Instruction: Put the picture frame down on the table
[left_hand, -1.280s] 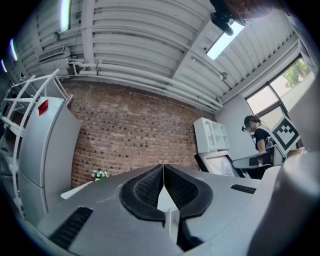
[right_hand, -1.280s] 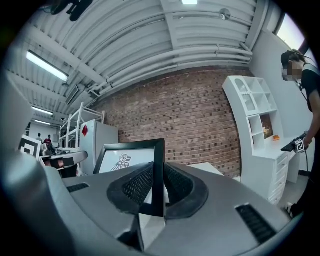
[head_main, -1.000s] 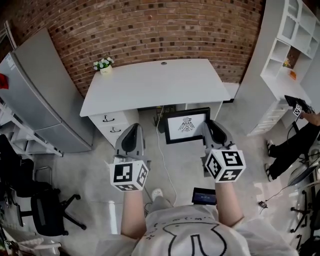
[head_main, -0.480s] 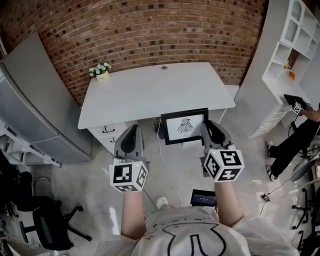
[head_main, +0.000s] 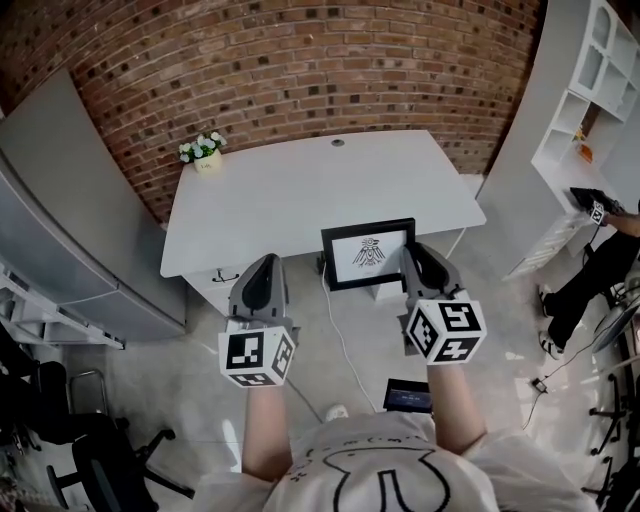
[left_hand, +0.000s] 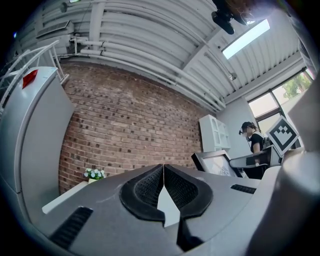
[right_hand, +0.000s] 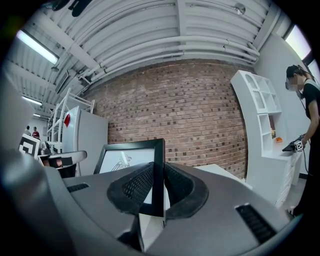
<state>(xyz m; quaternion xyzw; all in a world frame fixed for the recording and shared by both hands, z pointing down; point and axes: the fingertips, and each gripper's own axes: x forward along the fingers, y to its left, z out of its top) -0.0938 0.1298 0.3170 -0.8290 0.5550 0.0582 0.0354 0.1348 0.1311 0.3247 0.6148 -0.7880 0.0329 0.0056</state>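
Picture frame (head_main: 369, 252): black, upright, clamped in fingers of right gripper (head_main: 415, 258)
Left gripper (head_main: 262, 268): fingers closed, empty
Desk (head_main: 300, 185): white, brick wall (head_main: 300, 60) behind

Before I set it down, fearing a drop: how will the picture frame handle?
Probably stiff: the picture frame looks flat with only the right hand-held gripper on its edge. Its thin profile may tip if stood upright.
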